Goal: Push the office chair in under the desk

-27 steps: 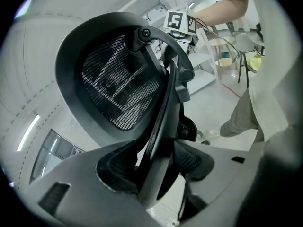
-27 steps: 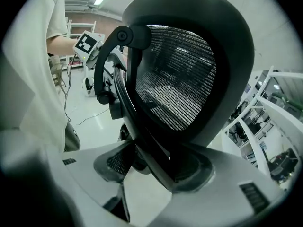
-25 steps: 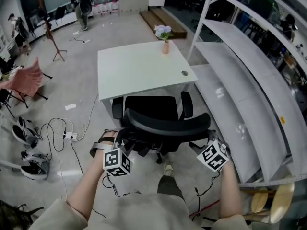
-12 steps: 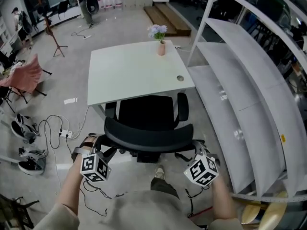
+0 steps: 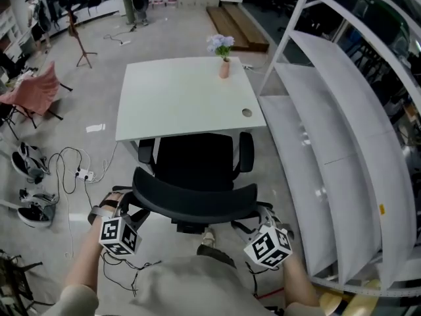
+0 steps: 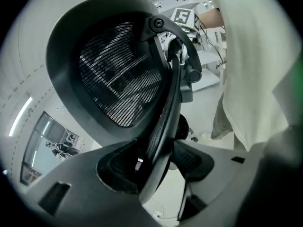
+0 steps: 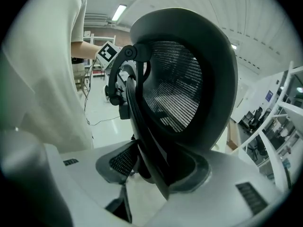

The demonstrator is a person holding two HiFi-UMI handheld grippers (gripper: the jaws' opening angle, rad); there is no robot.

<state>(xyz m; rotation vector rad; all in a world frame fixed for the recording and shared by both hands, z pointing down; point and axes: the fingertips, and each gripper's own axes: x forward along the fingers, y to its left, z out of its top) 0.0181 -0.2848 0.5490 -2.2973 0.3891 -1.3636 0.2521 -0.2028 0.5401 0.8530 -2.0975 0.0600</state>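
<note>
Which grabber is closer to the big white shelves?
Right. The right gripper, jaws just closing around the chair back's right edge, sits beside the white shelves. The left gripper holds the back's left edge, on the chair's far side from them.

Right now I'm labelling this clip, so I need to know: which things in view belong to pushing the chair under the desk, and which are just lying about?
Part of the job: office chair; desk; left gripper, clamped on the chair; right gripper, jaws just closing with the chair's back between them.

Just lying about: flower vase; floor cables; pink chair; white shelving.
</note>
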